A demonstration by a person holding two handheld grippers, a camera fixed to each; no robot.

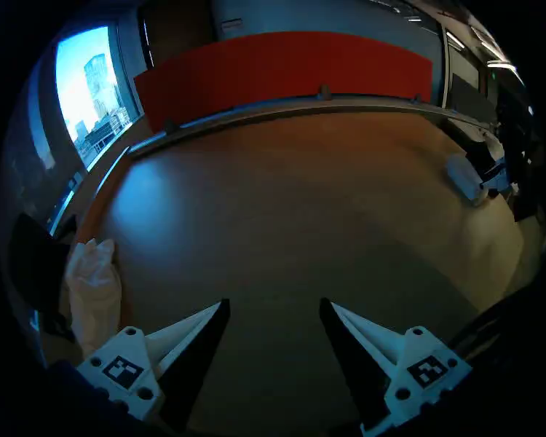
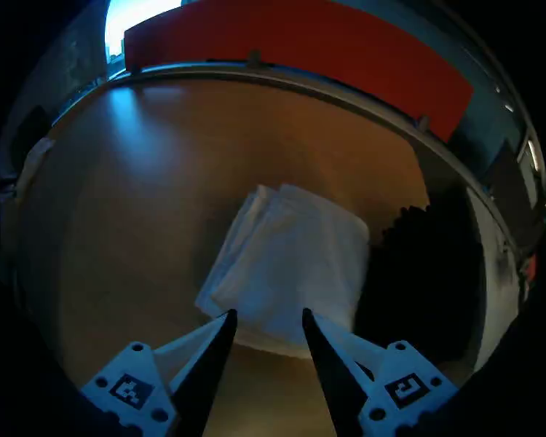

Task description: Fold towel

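Observation:
A white towel (image 2: 291,258) lies folded into a thick rectangle on the wooden table (image 2: 127,189) in the right gripper view. My right gripper (image 2: 267,313) is open, its fingertips just over the towel's near edge and nothing pinched between them. In the left gripper view my left gripper (image 1: 274,304) is open above bare table (image 1: 287,211). Far off at the right edge of that view lies a small white folded cloth (image 1: 465,178); I cannot tell if it is the same towel.
A crumpled white cloth (image 1: 92,288) sits at the table's left edge beside a dark object (image 1: 36,266). A red panel (image 1: 287,65) and a metal rail (image 1: 302,109) line the far edge. A dark shape (image 2: 418,277) lies right of the towel. Windows (image 1: 91,87) are behind.

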